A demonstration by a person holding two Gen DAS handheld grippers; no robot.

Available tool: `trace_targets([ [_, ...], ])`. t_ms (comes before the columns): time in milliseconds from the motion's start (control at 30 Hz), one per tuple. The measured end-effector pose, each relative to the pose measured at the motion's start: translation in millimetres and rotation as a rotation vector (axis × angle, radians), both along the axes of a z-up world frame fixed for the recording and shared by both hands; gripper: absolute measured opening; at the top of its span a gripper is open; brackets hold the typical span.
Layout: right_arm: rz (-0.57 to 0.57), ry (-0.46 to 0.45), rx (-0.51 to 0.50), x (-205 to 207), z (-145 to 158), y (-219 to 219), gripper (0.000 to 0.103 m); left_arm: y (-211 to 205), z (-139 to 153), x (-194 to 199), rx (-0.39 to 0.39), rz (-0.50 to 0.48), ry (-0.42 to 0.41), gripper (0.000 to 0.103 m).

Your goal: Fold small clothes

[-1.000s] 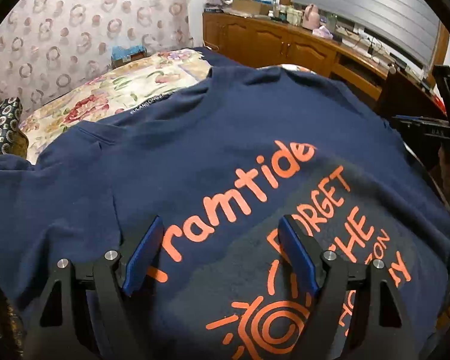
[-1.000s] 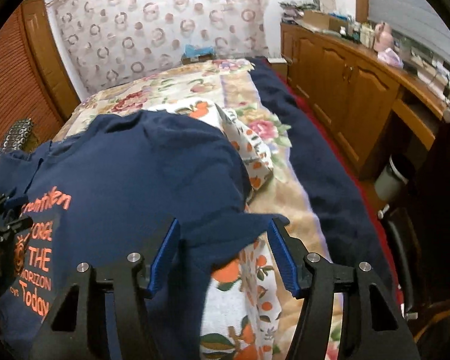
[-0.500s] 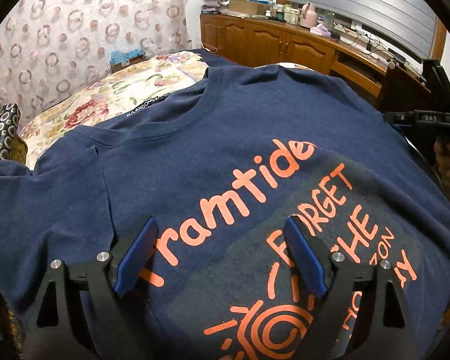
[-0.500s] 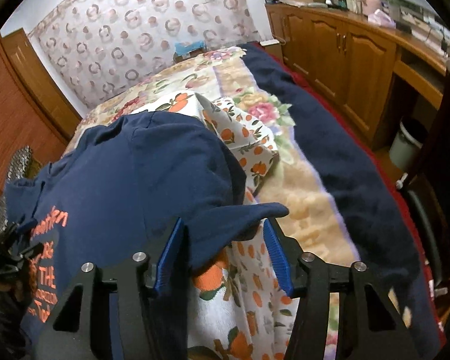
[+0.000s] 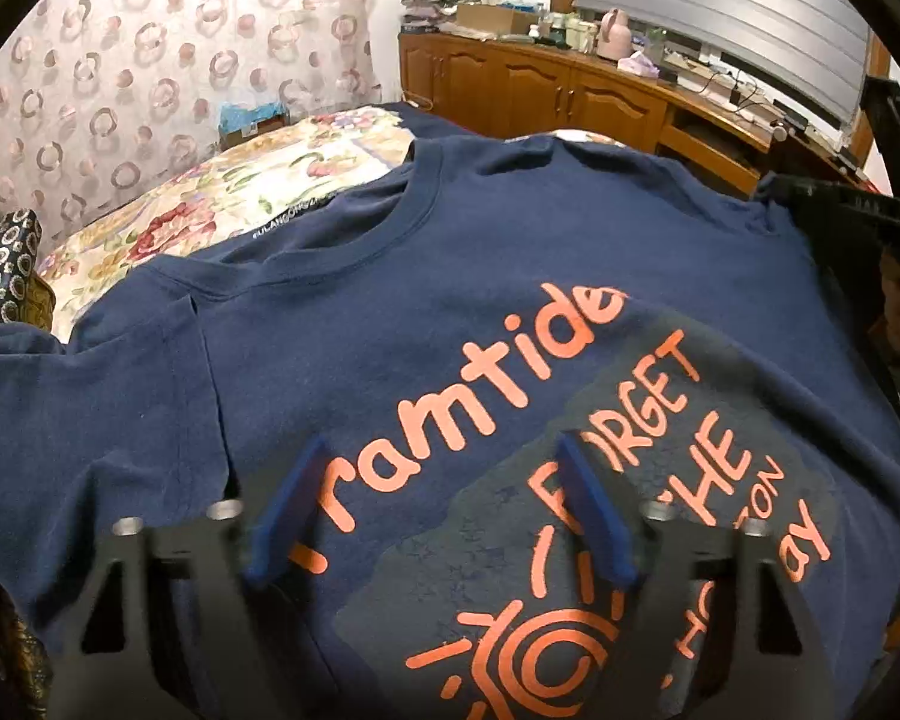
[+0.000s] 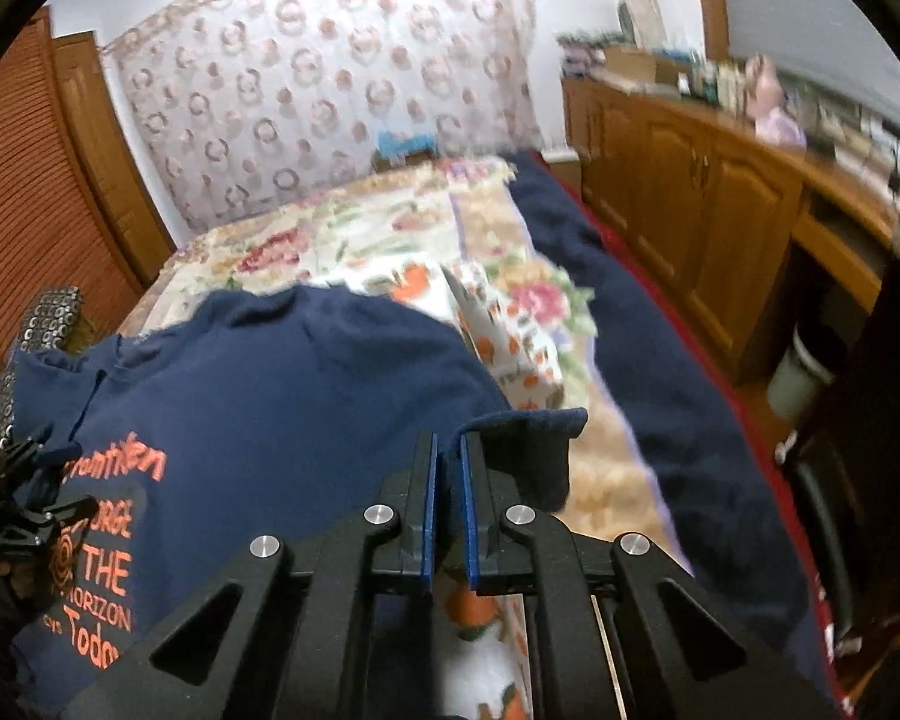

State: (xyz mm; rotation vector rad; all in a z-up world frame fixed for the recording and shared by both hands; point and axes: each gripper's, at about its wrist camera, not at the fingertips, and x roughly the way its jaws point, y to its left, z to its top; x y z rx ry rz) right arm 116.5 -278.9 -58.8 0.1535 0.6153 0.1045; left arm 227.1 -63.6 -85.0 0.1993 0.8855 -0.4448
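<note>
A navy T-shirt (image 5: 390,312) with orange print lies front-up on the bed; its collar points away from me. My left gripper (image 5: 438,468) is open, its blue pads hovering over the printed chest. In the right wrist view the same T-shirt (image 6: 282,384) spreads to the left, and my right gripper (image 6: 447,450) is shut on its right sleeve (image 6: 528,426), which stands up from the bedspread. The right gripper also shows at the right edge of the left wrist view (image 5: 846,216).
The bed has a floral bedspread (image 6: 342,240) and a navy blanket (image 6: 642,372) along its right side. An orange-patterned white cloth (image 6: 510,348) lies beside the shirt. Wooden cabinets (image 6: 720,204) run along the right. A patterned pillow (image 5: 0,264) is at left.
My right gripper has closed on the shirt's right sleeve, having been open around it. The left gripper has stayed open over the print, shifting slightly.
</note>
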Motion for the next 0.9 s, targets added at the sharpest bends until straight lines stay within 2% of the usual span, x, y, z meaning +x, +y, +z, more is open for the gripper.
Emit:
trace_targets([
  [100, 0.027, -0.045, -0.020, -7, 11, 9, 0.007, 1, 3, -2, -0.010, 0.003, -0.006, 0.050],
  [233, 0.067, -0.076, -0.043, -14, 16, 20, 0.007, 3, 4, 0, 0.000, 0.002, -0.009, 0.051],
  [267, 0.078, -0.083, -0.047, -15, 16, 23, 0.007, 3, 4, 2, -0.001, 0.002, -0.007, 0.055],
  [367, 0.108, -0.105, -0.039, -20, 15, 23, 0.004, 0, 3, 3, -0.044, -0.066, 0.035, 0.090],
  [467, 0.150, -0.116, -0.039, -20, 12, 25, 0.004, -15, -1, 1, 0.030, -0.091, 0.035, 0.103],
  [667, 0.169, -0.081, -0.065, -13, 0, 18, 0.004, -14, 0, 1, 0.028, -0.086, 0.036, 0.103],
  [800, 0.107, -0.073, -0.092, -14, -3, 0, 0.006, -14, 0, 1, 0.029, -0.086, 0.036, 0.103],
  [833, 0.088, -0.068, -0.096, -13, -5, -9, 0.009, -14, 0, 0, 0.029, -0.086, 0.036, 0.103],
  [900, 0.045, -0.060, -0.117, -14, -7, -19, 0.041, -14, 0, 1, 0.028, -0.086, 0.037, 0.103],
])
